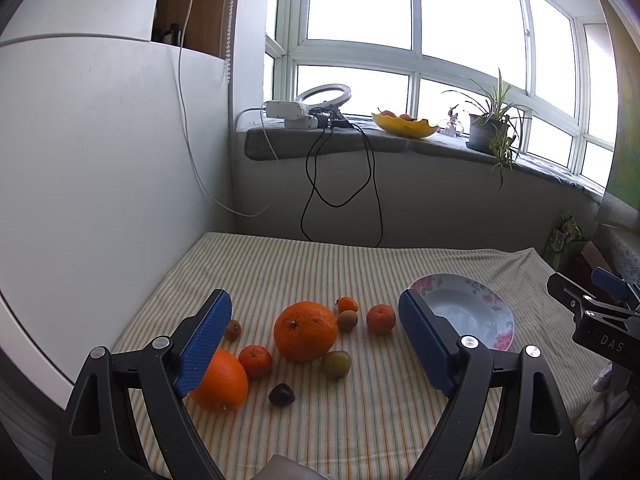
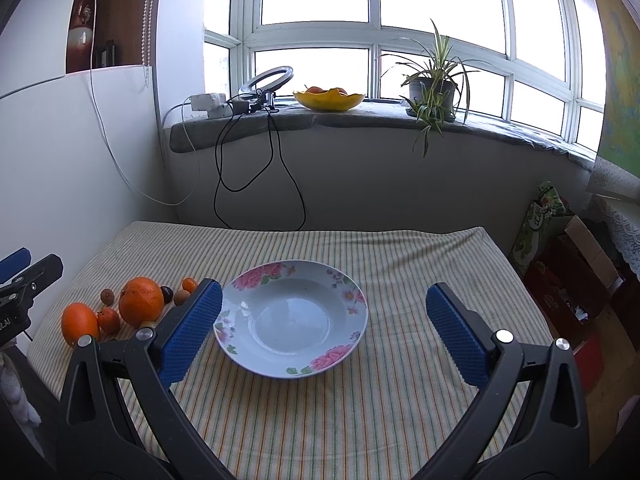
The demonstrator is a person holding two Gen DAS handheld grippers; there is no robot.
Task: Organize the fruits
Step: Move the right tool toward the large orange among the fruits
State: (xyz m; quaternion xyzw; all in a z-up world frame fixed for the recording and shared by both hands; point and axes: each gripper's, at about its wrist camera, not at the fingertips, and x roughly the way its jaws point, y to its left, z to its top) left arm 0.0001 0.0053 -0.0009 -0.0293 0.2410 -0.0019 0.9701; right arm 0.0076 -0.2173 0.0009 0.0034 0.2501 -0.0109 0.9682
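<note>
A bay window with a stone sill runs behind a tabletop covered in a striped green-and-yellow cloth; on the sill stand one ring light, one yellow bowl with fruit in it, and one potted plant. On the cloth lies one flowered plate, with nothing in it, and to its left a loose cluster of fruit. Counted from the left wrist view, there are two big oranges, one in the middle and one nearer the front left, partly behind the gripper finger; two small mandarins, one between the oranges and one just beside the plate; one tiny orange kumquat at the back; three small brownish-green fruits; and one dark, nearly black fruit at the front. All sit apart or barely touching, none on the plate. The left gripper hovers over the fruit with its jaws spread wide, holding nothing. The right gripper hangs over the plate, equally wide and holding nothing. The cloth is bare behind, in front of and to the right of the plate; a white wall closes off the left side, and boxes stand past the right edge.
</note>
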